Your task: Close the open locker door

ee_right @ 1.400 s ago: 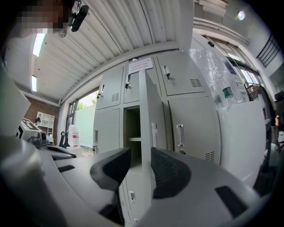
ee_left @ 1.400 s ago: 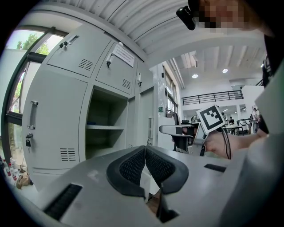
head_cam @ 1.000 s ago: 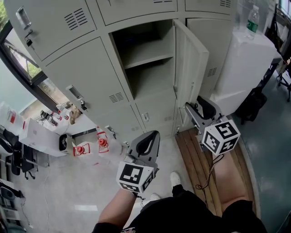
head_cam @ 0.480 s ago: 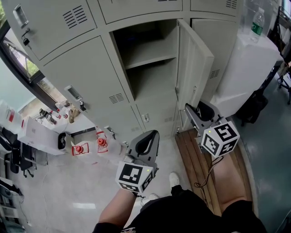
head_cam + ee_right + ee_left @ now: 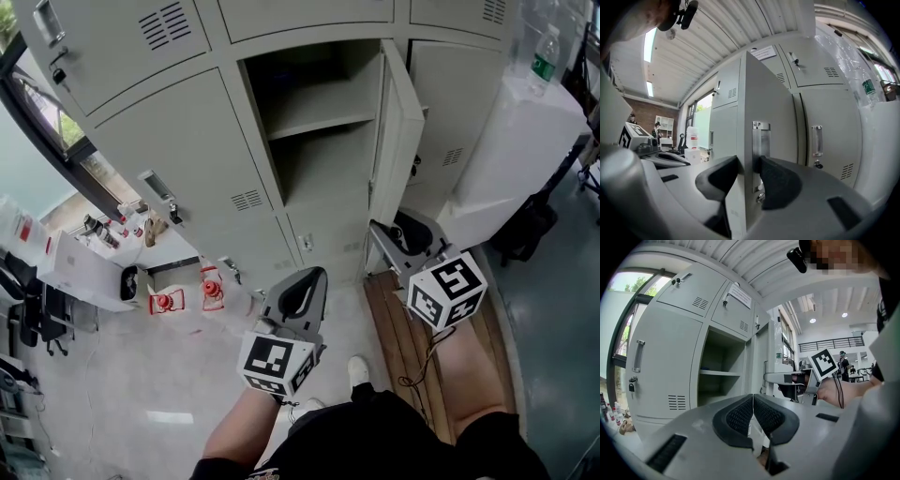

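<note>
The locker door [image 5: 396, 141] is standing ajar at one o'clock in the head view. The right gripper [image 5: 749, 171], fingers having just been closing, is grasping its edge, seemingly at the handle [image 5: 760, 138]. The left gripper [image 5: 753, 404] is hovering at six o'clock, fingers clenched, empty.

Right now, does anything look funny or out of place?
Yes: one locker door hangs open while the lockers around it are shut. The right gripper has just closed its jaws on the door's edge, by the handle.
</note>
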